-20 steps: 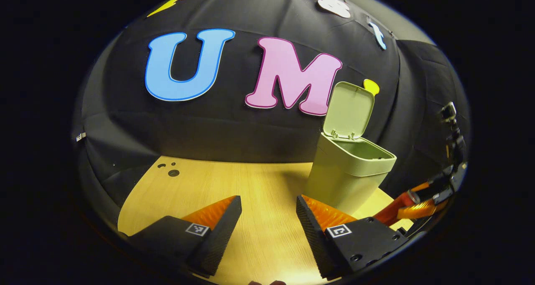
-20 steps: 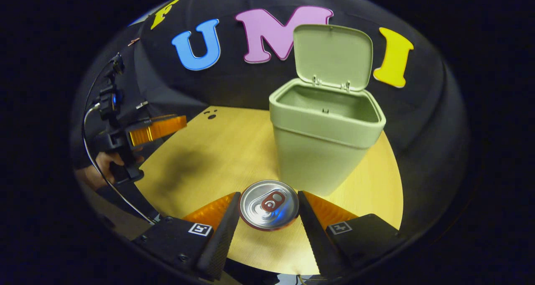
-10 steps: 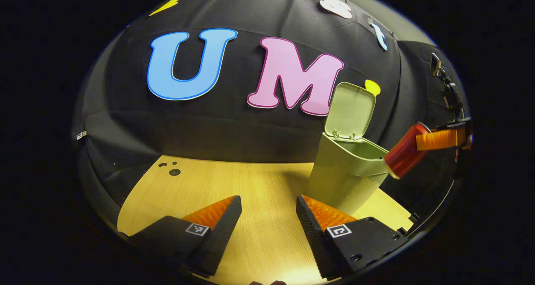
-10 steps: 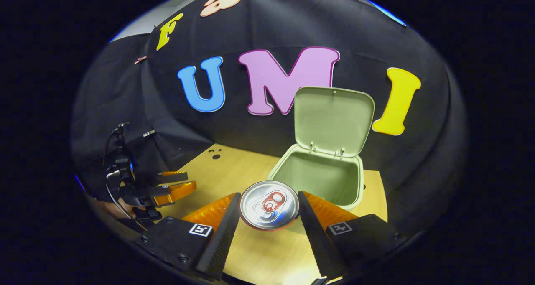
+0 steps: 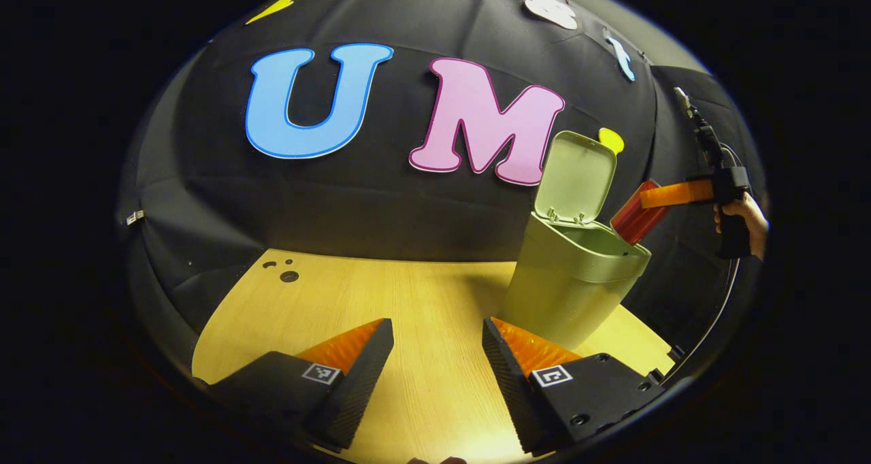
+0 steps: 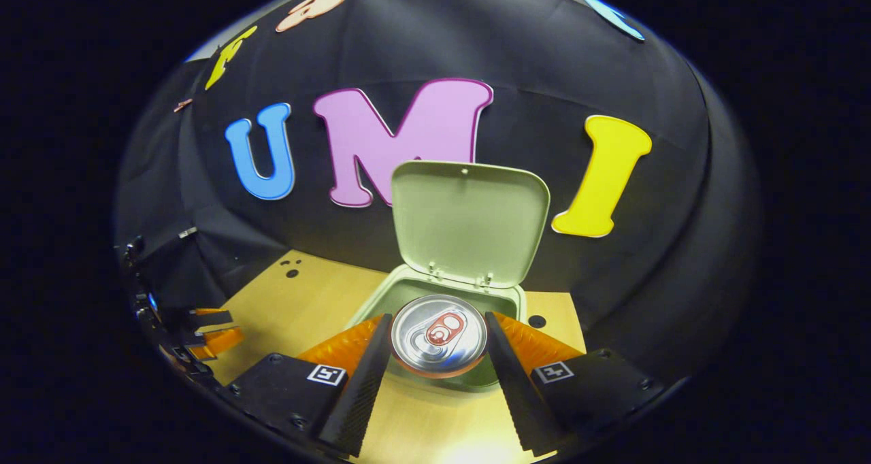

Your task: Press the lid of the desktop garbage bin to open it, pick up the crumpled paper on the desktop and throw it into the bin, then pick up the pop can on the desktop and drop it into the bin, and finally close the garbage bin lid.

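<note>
The pale green bin (image 5: 571, 294) stands on the wooden table (image 5: 381, 301) with its lid (image 5: 575, 178) swung up and back. My right gripper (image 6: 439, 345) is shut on the red pop can (image 6: 439, 335), whose silver top faces the camera, right above the bin's open mouth (image 6: 408, 290). In the left gripper view the red can (image 5: 634, 216) hangs tilted over the bin's rim, held by the right gripper (image 5: 670, 195) and a hand (image 5: 745, 216). My left gripper (image 5: 435, 355) stands open low over the table, left of the bin, with nothing between its fingers.
The black cloth wall rises close behind the bin. Small dark holes (image 5: 284, 273) mark the table's far left corner. The left gripper (image 6: 207, 328) also appears at the lower left in the right gripper view.
My right gripper has carried the can up and over the bin until it hangs above the opening. The left gripper has barely moved.
</note>
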Motion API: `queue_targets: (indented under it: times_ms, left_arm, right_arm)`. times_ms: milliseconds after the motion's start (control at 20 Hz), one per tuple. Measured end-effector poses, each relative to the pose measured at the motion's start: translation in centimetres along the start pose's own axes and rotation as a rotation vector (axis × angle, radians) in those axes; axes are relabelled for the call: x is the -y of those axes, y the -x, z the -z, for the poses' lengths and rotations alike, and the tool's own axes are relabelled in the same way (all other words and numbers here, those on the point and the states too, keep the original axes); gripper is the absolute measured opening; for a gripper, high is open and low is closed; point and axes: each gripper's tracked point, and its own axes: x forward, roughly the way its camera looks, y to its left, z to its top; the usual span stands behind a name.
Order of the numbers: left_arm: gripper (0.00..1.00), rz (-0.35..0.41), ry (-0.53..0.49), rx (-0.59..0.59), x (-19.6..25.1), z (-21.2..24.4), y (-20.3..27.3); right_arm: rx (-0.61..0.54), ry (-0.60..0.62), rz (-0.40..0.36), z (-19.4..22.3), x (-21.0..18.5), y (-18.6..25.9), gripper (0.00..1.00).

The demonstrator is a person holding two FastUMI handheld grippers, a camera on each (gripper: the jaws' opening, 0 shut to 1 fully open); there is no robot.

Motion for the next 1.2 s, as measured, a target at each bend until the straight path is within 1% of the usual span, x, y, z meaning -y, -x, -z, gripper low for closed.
queue_targets:
  times_ms: [200, 450, 550, 650, 950, 1200]
  left_arm:
    - [0.87, -0.015, 0.002, -0.004, -0.5, 0.1, 0.0]
    - [0.87, -0.039, 0.018, -0.007, -1.1, 0.3, 0.1]
    - [0.87, -0.053, 0.021, -0.006, -1.5, 0.2, 0.1]
    - [0.87, -0.066, 0.03, -0.005, -1.8, 0.3, 0.2]
    - [0.87, -0.089, 0.043, -0.005, -2.3, 0.4, 0.3]
    - [0.87, -0.098, 0.04, 0.0, -2.1, 0.4, 0.5]
  right_arm:
    - [-0.07, 0.009, 0.036, 1.7, 1.2, -2.7, 0.85]
    - [-0.198, -0.017, 0.044, 5.5, 1.5, -5.8, 0.85]
    - [-0.23, -0.036, 0.049, 6.6, 1.6, -6.6, 0.85]
    - [-0.246, -0.05, 0.039, 7.1, 1.6, -7.1, 0.86]
    - [-0.274, -0.02, 0.02, 8.1, 0.9, -7.9, 0.86]
    - [-0.265, -0.029, 0.01, 7.9, 0.7, -7.8, 0.84]
